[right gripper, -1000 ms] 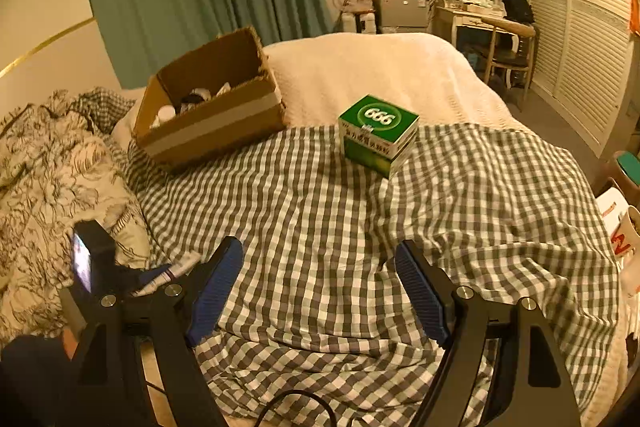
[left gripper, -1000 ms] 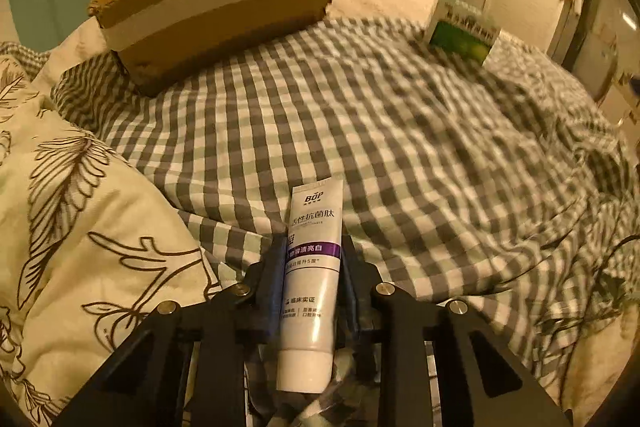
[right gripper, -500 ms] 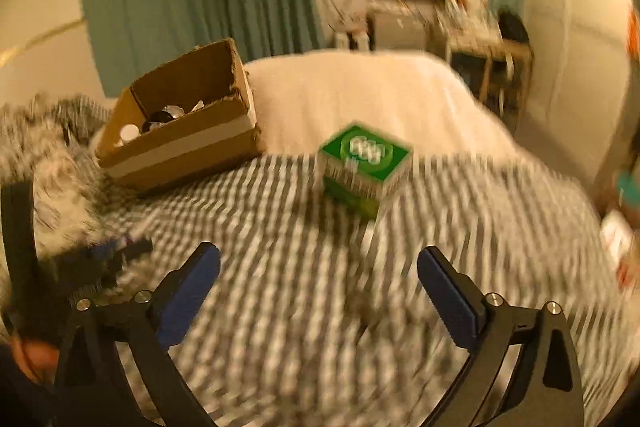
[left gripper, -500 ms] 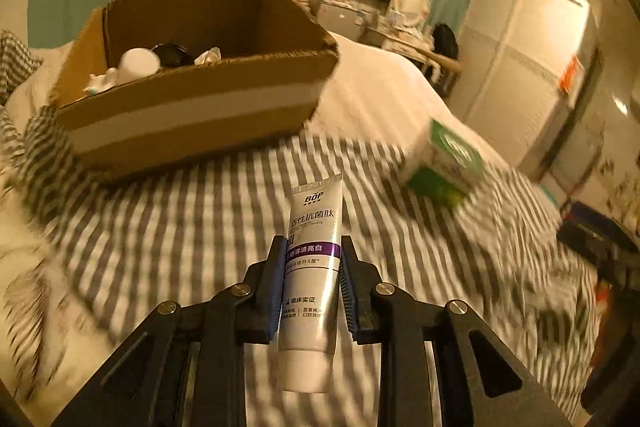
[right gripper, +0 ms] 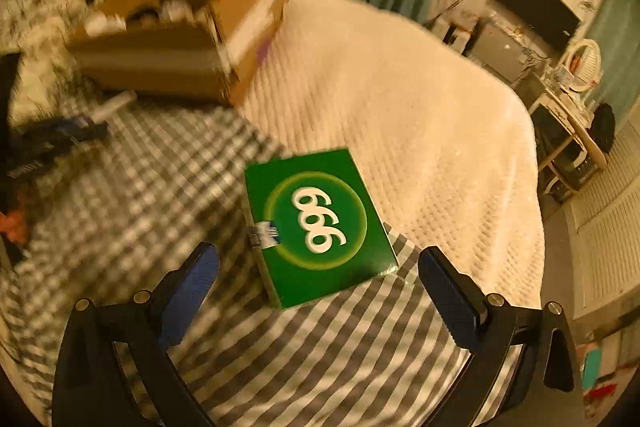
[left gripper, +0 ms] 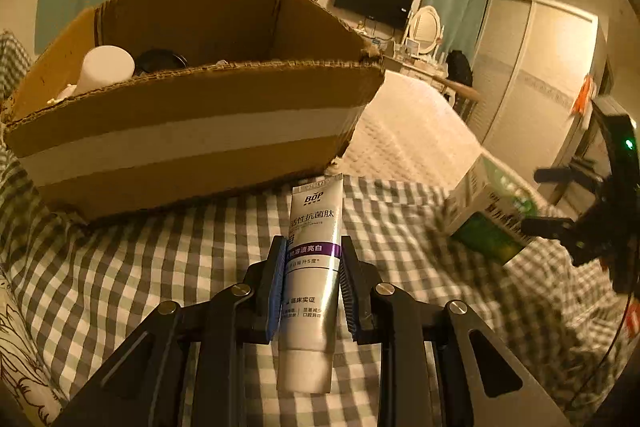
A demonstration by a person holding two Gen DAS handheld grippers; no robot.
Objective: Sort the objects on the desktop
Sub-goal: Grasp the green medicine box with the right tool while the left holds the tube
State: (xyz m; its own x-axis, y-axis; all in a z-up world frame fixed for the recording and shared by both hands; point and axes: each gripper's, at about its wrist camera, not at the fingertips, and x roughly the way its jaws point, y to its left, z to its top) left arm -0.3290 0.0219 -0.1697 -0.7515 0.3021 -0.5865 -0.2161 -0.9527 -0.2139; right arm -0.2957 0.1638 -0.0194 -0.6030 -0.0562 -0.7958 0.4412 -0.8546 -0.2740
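Carrying the toothpaste tube (left gripper: 314, 259) clenched toward the cardboard box (left gripper: 192, 131), the left gripper (left gripper: 312, 279) needed lifting over its rim; the right gripper (right gripper: 316, 291), jaws just spread wide and empty, seemingly approached the green carton (right gripper: 316, 223).

Cardboard box (left gripper: 192, 131) at far left on the checked blanket (left gripper: 160, 267), holding a cup (left gripper: 106, 67) at its left end. Tube (left gripper: 312, 267) near, before the box's right corner. Carton (right gripper: 320, 223) on the blanket, right of the tube; quilt (right gripper: 400, 99) behind it.
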